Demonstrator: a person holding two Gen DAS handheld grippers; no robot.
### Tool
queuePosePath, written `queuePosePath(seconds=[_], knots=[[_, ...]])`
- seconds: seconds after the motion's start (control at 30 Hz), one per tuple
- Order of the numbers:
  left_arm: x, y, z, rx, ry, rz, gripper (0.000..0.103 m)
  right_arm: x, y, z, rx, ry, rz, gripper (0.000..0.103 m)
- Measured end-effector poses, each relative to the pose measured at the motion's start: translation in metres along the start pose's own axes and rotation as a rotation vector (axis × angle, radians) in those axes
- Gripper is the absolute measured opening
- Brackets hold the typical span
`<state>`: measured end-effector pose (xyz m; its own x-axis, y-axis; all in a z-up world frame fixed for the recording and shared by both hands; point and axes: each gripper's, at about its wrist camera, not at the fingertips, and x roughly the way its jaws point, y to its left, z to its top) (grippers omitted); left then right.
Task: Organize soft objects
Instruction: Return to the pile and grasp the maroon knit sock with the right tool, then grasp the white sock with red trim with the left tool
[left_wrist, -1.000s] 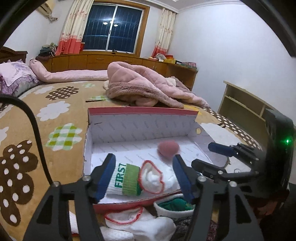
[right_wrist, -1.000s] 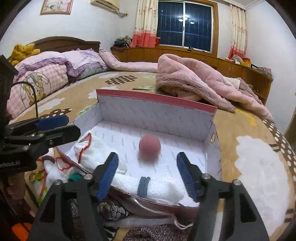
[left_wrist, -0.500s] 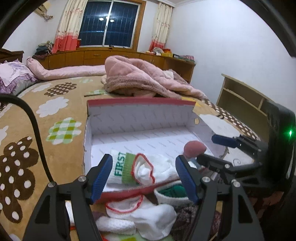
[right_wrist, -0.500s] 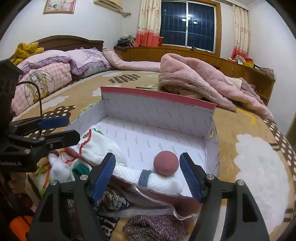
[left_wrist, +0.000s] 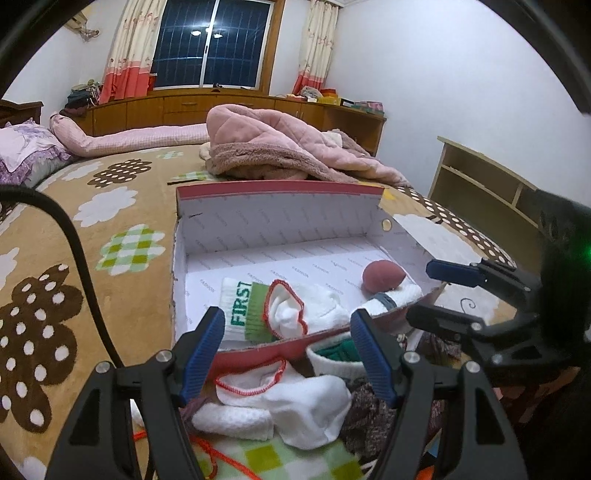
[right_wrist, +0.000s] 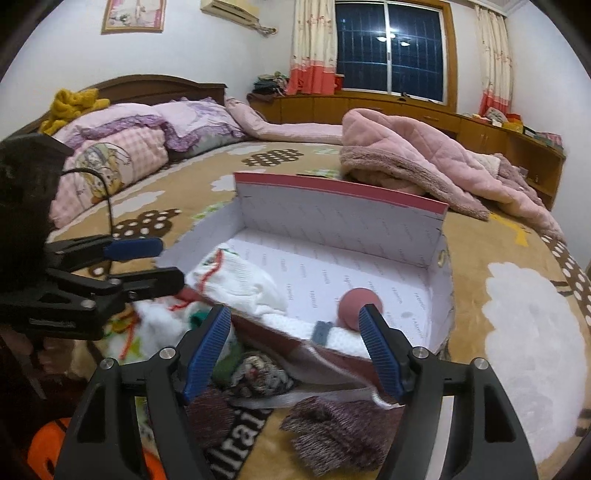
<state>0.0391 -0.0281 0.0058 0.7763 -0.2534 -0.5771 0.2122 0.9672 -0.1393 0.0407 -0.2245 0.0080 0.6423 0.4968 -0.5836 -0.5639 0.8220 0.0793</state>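
A white cardboard box with a red rim (left_wrist: 277, 192) (right_wrist: 340, 190) lies open on the bed. Inside it are a pink soft ball (left_wrist: 382, 275) (right_wrist: 356, 306), a white sock marked FIRST (left_wrist: 242, 306) and a red-trimmed white sock (left_wrist: 295, 308) (right_wrist: 236, 278). A white roll with a grey band (left_wrist: 391, 297) (right_wrist: 325, 334) rests on the box's near edge. More white socks (left_wrist: 295, 400) and a green-lined one (left_wrist: 338, 352) lie in front of the box. My left gripper (left_wrist: 288, 354) is open above them. My right gripper (right_wrist: 295, 349) is open and empty before the box.
A pink quilt (left_wrist: 280, 147) (right_wrist: 424, 155) is heaped behind the box. Pillows (right_wrist: 122, 147) lie at the bed's head. Dark knitted items (right_wrist: 332, 432) lie under my right gripper. A wooden shelf (left_wrist: 480, 188) stands right of the bed.
The pink ball has rolled to the box's right front corner and stopped. Both grippers have drawn back toward the near side and a little lower, staying open.
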Motion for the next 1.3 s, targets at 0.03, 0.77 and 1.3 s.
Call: queuePosePath(seconds=[0.03,0.77,1.3], knots=[[-0.001,0.000,-0.001,0.002,0.000,0.000,0.074,-0.001,0.001,0.000,-0.002,0.000,0.012,0.074],[-0.018,-0.005,-0.025,0.042,0.041,0.005,0.074,-0.006,0.049,-0.028,-0.148,0.083,0.231,0.074],[-0.023,-0.002,-0.061,0.096,0.100,0.033,0.074,0.001,0.056,-0.040,-0.114,0.134,0.197,0.021]])
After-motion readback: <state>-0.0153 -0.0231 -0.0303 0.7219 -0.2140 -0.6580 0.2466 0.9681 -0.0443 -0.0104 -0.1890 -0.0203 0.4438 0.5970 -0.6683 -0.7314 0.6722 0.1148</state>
